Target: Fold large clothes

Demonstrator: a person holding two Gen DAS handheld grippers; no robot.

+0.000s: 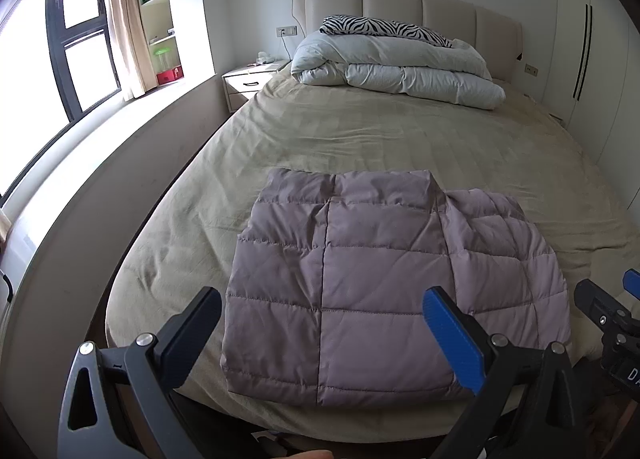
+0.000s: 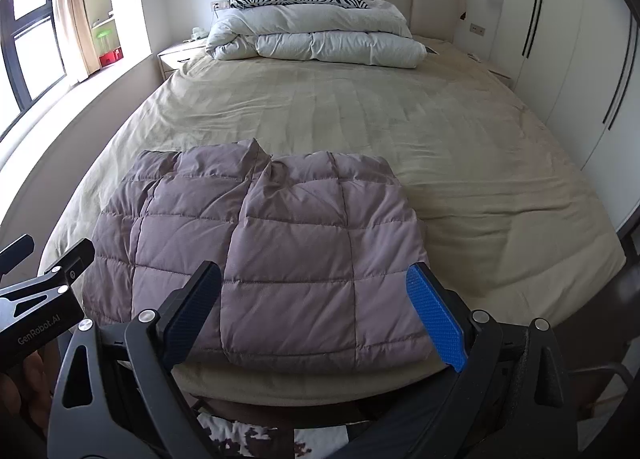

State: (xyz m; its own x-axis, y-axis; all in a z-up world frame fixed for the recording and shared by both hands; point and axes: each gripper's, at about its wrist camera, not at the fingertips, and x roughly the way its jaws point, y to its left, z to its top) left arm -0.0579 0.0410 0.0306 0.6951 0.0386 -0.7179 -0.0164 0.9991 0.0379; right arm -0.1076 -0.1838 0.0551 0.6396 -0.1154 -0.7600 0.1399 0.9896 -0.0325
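A mauve quilted puffer jacket (image 1: pixel 360 283) lies folded into a rough rectangle on the beige bed sheet (image 1: pixel 360 139), near the foot edge of the bed. It also shows in the right wrist view (image 2: pixel 272 255). My left gripper (image 1: pixel 320 319) is open and empty, held above the jacket's near edge. My right gripper (image 2: pixel 314 291) is open and empty, above the jacket's near right part. The right gripper's fingers (image 1: pixel 600 303) show at the right edge of the left wrist view. The left gripper's fingers (image 2: pixel 68 259) show at the left edge of the right wrist view.
A folded white duvet (image 1: pixel 396 67) with a zebra-print pillow (image 1: pixel 384 29) lies by the headboard. A nightstand (image 1: pixel 248 79) stands left of the bed. A window ledge (image 1: pixel 80 163) runs along the left, white wardrobe doors (image 2: pixel 580 59) on the right.
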